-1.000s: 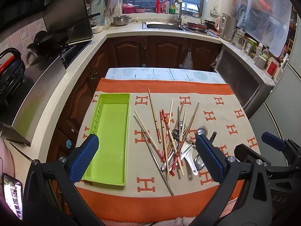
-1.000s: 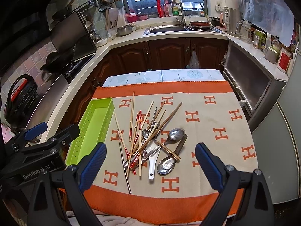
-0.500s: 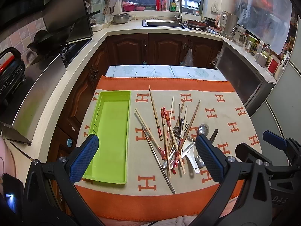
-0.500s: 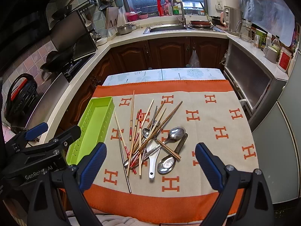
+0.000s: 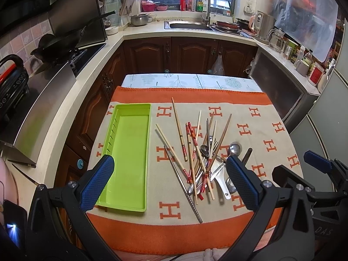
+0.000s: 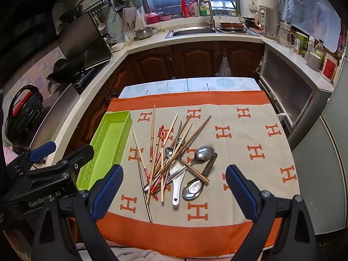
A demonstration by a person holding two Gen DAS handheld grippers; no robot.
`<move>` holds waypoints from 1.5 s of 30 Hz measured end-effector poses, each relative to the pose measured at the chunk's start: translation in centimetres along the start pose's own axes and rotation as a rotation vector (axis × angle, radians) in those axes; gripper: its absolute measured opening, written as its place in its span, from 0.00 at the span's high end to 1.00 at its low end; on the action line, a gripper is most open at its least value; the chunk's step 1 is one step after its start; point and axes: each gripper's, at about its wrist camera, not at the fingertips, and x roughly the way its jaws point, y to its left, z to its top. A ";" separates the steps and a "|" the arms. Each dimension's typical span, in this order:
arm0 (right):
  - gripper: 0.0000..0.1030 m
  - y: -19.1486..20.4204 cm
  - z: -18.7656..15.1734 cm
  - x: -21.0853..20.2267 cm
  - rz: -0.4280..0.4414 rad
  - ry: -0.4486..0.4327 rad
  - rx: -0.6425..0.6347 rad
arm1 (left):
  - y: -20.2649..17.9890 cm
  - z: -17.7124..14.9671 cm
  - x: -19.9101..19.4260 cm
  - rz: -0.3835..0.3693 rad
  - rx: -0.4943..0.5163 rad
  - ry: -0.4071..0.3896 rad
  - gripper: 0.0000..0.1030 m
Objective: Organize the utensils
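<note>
Blue-padded left hand-held gripper (image 5: 168, 182) and right hand-held gripper (image 6: 174, 192) hover, gaping.

left tool (image 5: 167, 182) spread wide, right tool (image 6: 174, 192) spread wide, both empty

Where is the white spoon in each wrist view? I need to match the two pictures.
Left wrist view: the white spoon lies lower right of centre, at the right edge of the utensil pile, just left of the near right fingertip.
Right wrist view: the white spoon lies near centre bottom, pointing toward the camera, left of a metal spoon.
Shared landmark: the green tray left of the pile.
</note>
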 end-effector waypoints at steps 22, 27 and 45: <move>0.07 0.0 0.2 -0.2 0.007 0.004 -0.001 | -0.5 -0.3 0.1 -0.030 -0.008 0.014 0.02; 0.07 -0.1 0.2 -0.2 0.008 0.008 0.001 | -0.5 -0.4 -0.1 -0.045 -0.012 0.017 0.04; 0.21 -0.8 3.5 -2.6 0.042 -0.047 0.000 | 1.7 3.8 -2.4 -0.028 -0.009 -0.183 0.04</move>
